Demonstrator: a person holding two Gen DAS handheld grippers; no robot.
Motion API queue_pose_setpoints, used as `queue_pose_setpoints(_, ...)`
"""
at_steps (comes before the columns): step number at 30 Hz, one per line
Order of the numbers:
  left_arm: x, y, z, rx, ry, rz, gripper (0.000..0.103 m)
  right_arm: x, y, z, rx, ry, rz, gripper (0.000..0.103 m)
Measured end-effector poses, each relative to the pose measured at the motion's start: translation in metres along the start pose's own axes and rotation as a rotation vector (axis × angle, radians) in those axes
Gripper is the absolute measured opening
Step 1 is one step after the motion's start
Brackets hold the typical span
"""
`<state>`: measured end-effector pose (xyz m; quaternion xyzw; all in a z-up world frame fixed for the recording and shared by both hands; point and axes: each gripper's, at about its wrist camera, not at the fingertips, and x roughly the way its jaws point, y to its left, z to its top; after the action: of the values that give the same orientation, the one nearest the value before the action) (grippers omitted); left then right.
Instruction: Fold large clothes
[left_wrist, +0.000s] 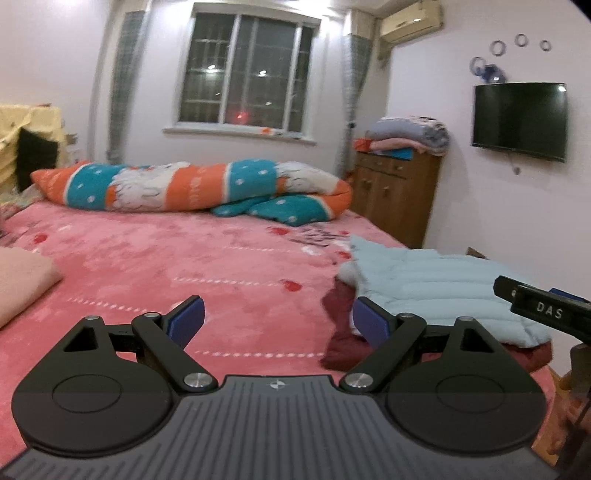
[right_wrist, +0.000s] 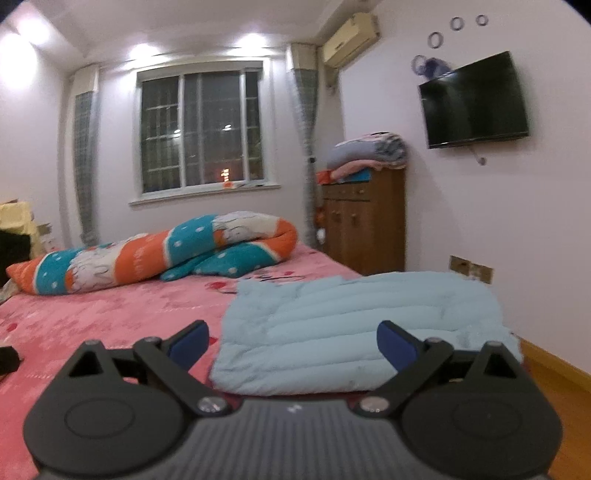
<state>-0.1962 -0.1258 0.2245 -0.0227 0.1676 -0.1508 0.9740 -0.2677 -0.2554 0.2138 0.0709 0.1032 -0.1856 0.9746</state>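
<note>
Nearest in the right wrist view, the right gripper (right_wrist: 291, 345) stands with its blue pads spread wide and nothing between them. Directly ahead at twelve o'clock lies the light blue puffer jacket (right_wrist: 354, 332), already folded into a flat block at the edge of the pink bed cover (right_wrist: 110, 314). Its long axis runs across the gripper's line, from about ten o'clock to two o'clock, and its near edge sits just beyond the fingertips.

The left gripper (left_wrist: 277, 321) is likewise wide open and empty. From it the same jacket (left_wrist: 436, 288) lies off at about two o'clock, resting on a dark red garment (left_wrist: 340, 350) whose cloth spills out at one o'clock, just beside the right pad. The right gripper's dark body pokes in at three o'clock.

The right gripper is judged the nearer to the jacket, and squarely facing it. Farther back a striped orange and teal quilt (left_wrist: 192, 184) lies rolled across the bed, well apart from both grippers.
</note>
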Motion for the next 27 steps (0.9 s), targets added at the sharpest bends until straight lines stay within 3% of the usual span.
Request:
queue_pose_setpoints(14, -0.007, -0.043, -0.009, 0.086, -0.013, -0.134, 0.103, -0.02, -0.055, 0.0, 0.069, -0.049, -0.146, 0.099)
queue_pose_setpoints(27, -0.011, -0.057, -0.019, 0.175, -0.03, -0.195, 0.103, -0.026, -0.073, -0.003, 0.09, -0.068, -0.186, 0.102)
